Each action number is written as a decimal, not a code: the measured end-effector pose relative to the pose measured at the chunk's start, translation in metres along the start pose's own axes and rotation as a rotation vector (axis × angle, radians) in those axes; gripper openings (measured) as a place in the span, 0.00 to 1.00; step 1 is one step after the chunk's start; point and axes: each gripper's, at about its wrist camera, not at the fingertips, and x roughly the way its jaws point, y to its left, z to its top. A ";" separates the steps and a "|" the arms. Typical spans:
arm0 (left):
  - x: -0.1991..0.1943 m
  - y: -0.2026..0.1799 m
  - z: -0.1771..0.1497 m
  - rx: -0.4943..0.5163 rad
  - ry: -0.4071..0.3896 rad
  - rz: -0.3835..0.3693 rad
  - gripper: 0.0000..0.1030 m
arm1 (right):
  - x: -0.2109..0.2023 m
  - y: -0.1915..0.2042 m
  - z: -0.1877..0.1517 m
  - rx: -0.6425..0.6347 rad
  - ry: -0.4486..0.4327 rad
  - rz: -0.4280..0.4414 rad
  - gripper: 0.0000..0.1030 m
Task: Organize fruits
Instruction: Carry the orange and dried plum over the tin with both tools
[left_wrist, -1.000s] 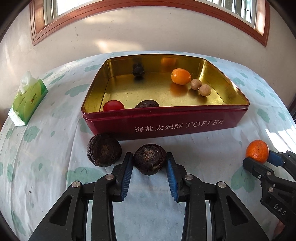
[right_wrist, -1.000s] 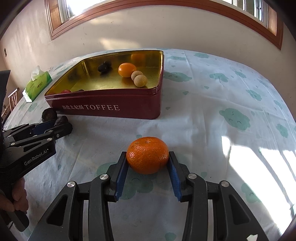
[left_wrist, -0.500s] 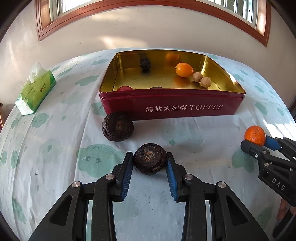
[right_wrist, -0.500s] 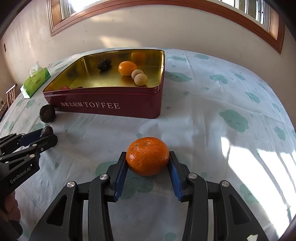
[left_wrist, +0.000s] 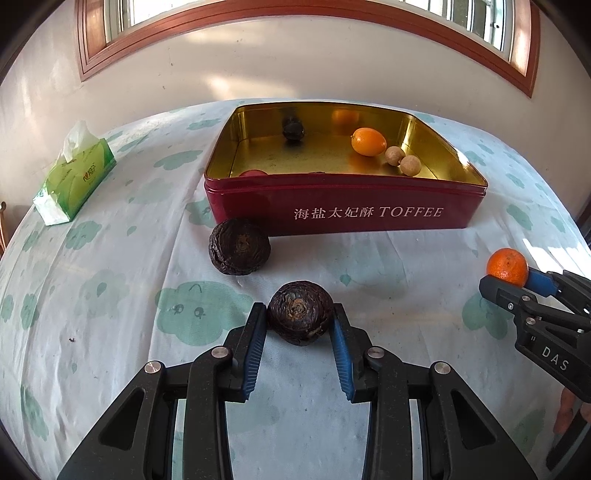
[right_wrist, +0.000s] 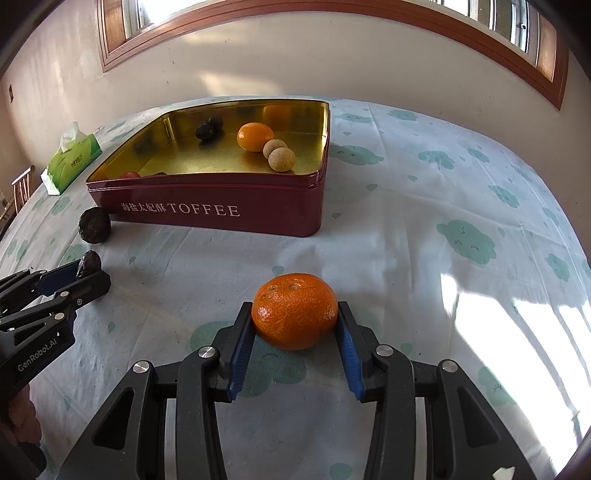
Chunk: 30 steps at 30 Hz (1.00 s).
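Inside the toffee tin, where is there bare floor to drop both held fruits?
The tin floor is bare mid-left, between the dark fruit at the back and the red fruit at the front wall. It is crowded on the right: orange fruit, two tan balls.

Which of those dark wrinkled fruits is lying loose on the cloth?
The dark wrinkled fruit lying beside the red tin's front corner. Another is clamped in the left hand-held gripper, and one sits inside the tin.
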 end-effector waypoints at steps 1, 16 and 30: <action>0.000 0.000 0.000 0.002 0.000 0.001 0.34 | 0.000 0.000 0.000 0.001 0.000 0.000 0.39; 0.000 -0.001 0.002 0.009 0.012 0.003 0.34 | 0.000 0.000 0.002 -0.016 0.016 0.000 0.38; -0.018 0.000 0.002 0.024 0.002 -0.017 0.34 | -0.017 0.001 0.003 -0.025 0.011 0.020 0.37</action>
